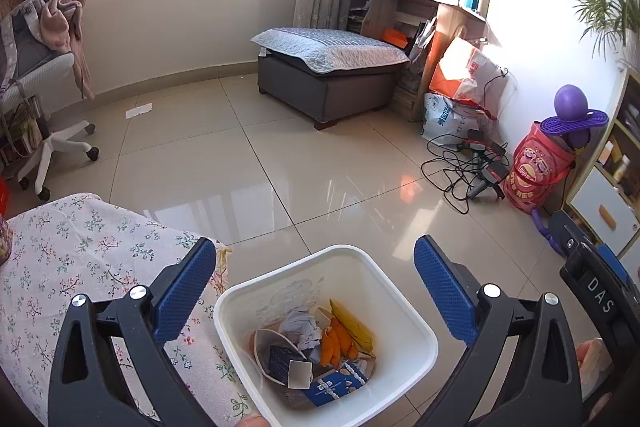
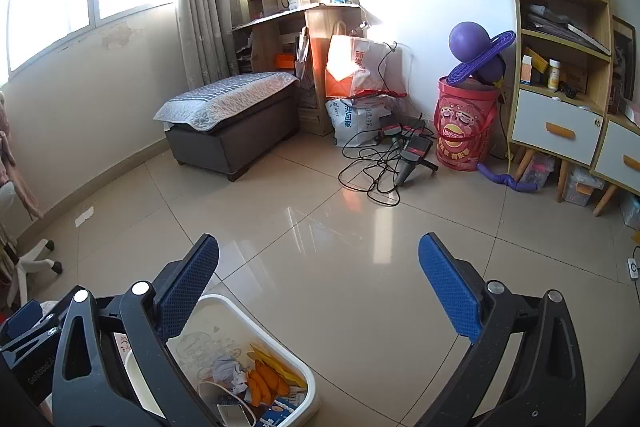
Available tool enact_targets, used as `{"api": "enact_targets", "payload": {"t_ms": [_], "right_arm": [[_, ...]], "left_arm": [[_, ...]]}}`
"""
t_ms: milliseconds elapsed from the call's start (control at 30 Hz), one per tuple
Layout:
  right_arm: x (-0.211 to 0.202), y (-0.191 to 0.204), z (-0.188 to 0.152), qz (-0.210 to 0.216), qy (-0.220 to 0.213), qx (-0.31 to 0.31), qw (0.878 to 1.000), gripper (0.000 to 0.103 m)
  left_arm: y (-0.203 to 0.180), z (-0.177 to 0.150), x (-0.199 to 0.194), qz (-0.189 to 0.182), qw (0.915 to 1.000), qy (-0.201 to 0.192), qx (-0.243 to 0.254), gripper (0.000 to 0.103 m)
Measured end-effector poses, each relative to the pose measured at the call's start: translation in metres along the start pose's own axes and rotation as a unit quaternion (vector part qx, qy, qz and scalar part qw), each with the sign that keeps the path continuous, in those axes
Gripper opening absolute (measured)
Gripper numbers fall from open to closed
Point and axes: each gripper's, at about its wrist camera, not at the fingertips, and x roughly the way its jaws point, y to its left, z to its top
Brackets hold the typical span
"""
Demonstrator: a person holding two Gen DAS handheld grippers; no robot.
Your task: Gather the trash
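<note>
With both the left gripper (image 1: 315, 291) and right gripper (image 2: 319, 289) spread wide and empty, clear the white bin (image 1: 416, 315) rim before seeking the paper scrap (image 1: 139, 110) on the floor

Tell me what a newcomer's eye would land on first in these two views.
First, the white bin on the tiled floor beside the flowered cloth, holding crumpled paper, orange peel and a blue carton, with the open left gripper above it. Next, the purple ball on the red bucket by the far wall, with tangled black cables beside it.
</note>
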Motion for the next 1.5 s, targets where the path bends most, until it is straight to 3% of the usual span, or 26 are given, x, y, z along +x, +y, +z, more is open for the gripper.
{"api": "enact_targets", "payload": {"t_ms": [233, 367, 467, 733, 1067, 1500], "right_arm": [[-0.014, 0.021, -0.01, 0.027, 0.021, -0.017, 0.999, 0.096], [-0.028, 0.039, -0.017, 0.046, 0.012, -0.041, 0.998, 0.096], [-0.039, 0.049, -0.024, 0.06, 0.006, -0.052, 0.997, 0.096], [-0.064, 0.074, -0.047, 0.113, 0.013, -0.079, 0.99, 0.096], [-0.077, 0.095, -0.06, 0.13, 0.01, -0.105, 0.986, 0.096], [-0.08, 0.108, -0.068, 0.149, 0.009, -0.127, 0.981, 0.096]], "left_arm": [[0.03, -0.008, -0.023, 0.028, 0.9993, -0.002, -0.026, 0.096], [0.045, -0.017, -0.037, 0.094, 0.9954, -0.015, -0.015, 0.096], [0.062, -0.026, -0.046, 0.119, 0.9926, -0.016, -0.015, 0.097], [0.099, -0.053, -0.071, 0.137, 0.9899, -0.004, -0.039, 0.096], [0.116, -0.066, -0.091, 0.121, 0.99, -0.005, -0.072, 0.096], [0.128, -0.069, -0.098, 0.151, 0.9853, -0.008, -0.08, 0.096]]}}
